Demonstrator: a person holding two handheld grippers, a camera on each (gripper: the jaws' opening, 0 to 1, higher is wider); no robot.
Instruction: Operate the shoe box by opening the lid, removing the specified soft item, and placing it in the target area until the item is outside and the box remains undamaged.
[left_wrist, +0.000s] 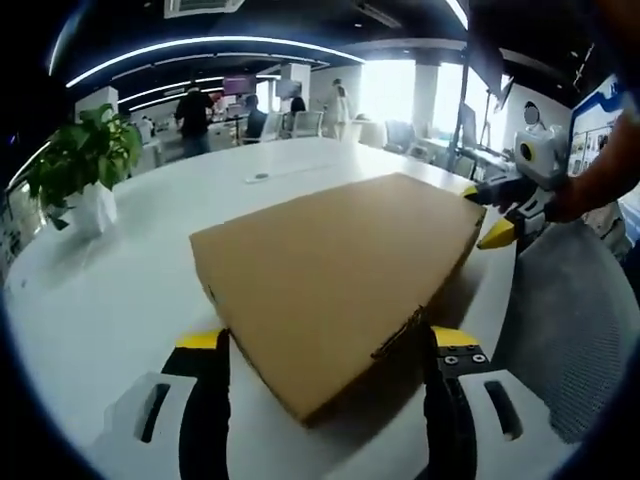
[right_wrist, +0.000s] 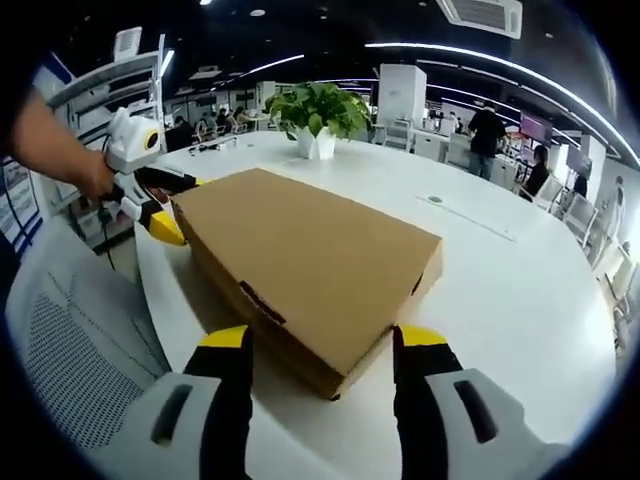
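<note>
A closed brown cardboard shoe box (left_wrist: 330, 270) lies flat on the white table (left_wrist: 120, 290), its lid down. My left gripper (left_wrist: 330, 338) is open, and its yellow-tipped jaws stand on either side of the box's near corner. My right gripper (left_wrist: 485, 212) comes in from the right, open at the box's far right corner, with a hand behind it. In the right gripper view the box (right_wrist: 310, 265) fills the middle and my right gripper (right_wrist: 322, 337) straddles its near corner, open. The left gripper (right_wrist: 180, 205) sits open at the box's far left corner. The soft item is hidden.
A potted plant (left_wrist: 85, 165) in a white pot (right_wrist: 318, 143) stands on the table beyond the box. A grey mesh chair (left_wrist: 570, 320) (right_wrist: 70, 340) sits against the table's edge by the box. A thin flat strip (right_wrist: 470, 215) lies on the table. People stand in the far background.
</note>
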